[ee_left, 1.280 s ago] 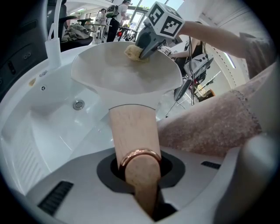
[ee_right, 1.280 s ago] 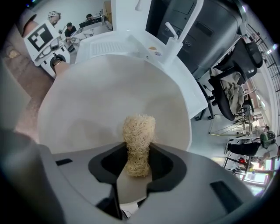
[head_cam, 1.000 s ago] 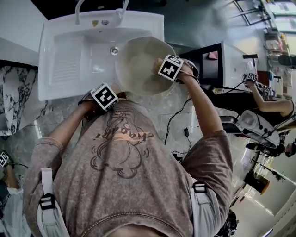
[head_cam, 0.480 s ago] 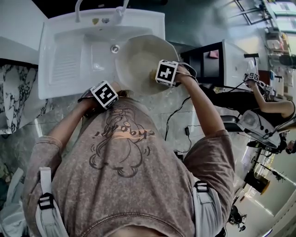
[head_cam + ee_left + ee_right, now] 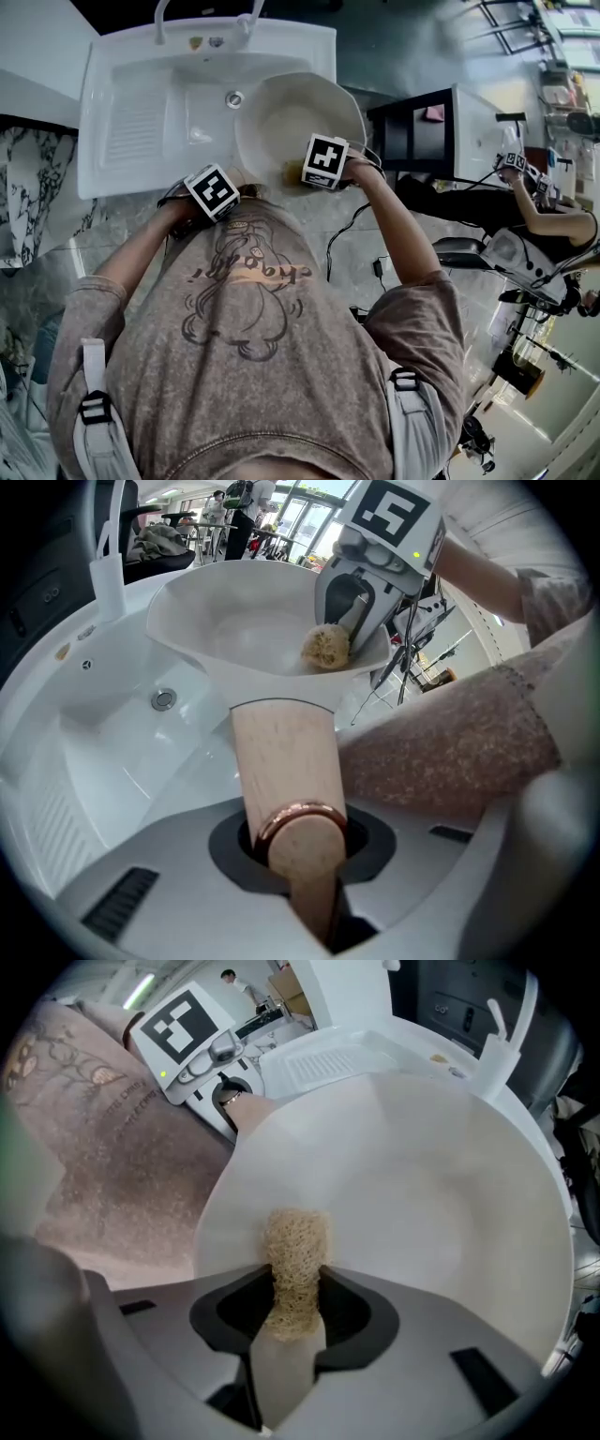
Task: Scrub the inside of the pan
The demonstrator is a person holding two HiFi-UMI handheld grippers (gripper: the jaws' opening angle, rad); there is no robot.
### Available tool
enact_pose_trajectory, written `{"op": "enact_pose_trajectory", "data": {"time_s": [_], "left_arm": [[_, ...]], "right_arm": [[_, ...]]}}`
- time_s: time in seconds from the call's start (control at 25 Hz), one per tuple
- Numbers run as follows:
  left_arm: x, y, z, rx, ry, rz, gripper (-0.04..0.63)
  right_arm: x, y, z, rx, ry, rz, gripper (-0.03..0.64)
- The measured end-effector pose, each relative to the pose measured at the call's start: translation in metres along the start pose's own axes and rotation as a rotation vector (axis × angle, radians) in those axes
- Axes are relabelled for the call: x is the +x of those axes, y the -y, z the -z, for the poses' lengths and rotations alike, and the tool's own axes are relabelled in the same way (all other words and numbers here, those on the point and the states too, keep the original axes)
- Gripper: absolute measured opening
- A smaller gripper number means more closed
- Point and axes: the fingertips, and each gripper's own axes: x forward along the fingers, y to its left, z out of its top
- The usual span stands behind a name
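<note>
Pan [image 5: 292, 117] and scrubber [image 5: 296, 1246] are both in our grip. Our left gripper [image 5: 305, 846] has its fingers [image 5: 159, 892] pressed onto the pan's wooden handle [image 5: 281, 761], at the copper-coloured ring [image 5: 298, 816] near the handle's end. We hold the pan above the white sink [image 5: 141, 131]. It is tilted so that its pale, open inside faces our right gripper [image 5: 295, 1312]. From the head view the pan hangs over the right part of the basin, just beside the drain [image 5: 233, 98], and its far edge reaches past the sink's right rim.

Our right gripper's fingers [image 5: 422, 1335] pinch the tan, fibrous scrubber between them. Its free end sticks out past the fingertips and lies against the pan's inner wall, close under the near rim. The left gripper view shows the same: the scrubber sits on the inside slope of the pan, with our right gripper above it. A white faucet [image 5: 108, 560] stands at the back of the sink, well apart from the pan.
</note>
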Motion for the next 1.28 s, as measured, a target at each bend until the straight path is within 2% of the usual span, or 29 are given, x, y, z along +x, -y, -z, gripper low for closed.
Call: {"op": "enact_pose_trajectory", "data": {"time_s": [0.28, 0.52, 0.76, 0.96, 1.28], "left_arm": [[0.001, -0.003, 0.001, 0.017, -0.004, -0.018, 0.066], [0.004, 0.002, 0.001, -0.015, 0.008, 0.018, 0.066], [0.003, 0.003, 0.000, -0.007, 0.002, 0.009, 0.064], [0.004, 0.002, -0.001, -0.001, -0.002, 0.002, 0.066], [0.003, 0.003, -0.001, 0.002, -0.018, -0.006, 0.069]], "right_arm": [[0.012, -0.007, -0.035, -0.007, 0.074, -0.028, 0.153], [0.013, -0.002, -0.061, 0.036, 0.147, -0.034, 0.153], [0.019, 0.015, -0.081, 0.070, 0.205, 0.020, 0.153], [0.024, 0.037, -0.096, 0.085, 0.214, 0.110, 0.153], [0.023, 0.061, -0.109, 0.120, 0.260, 0.190, 0.153]]}}
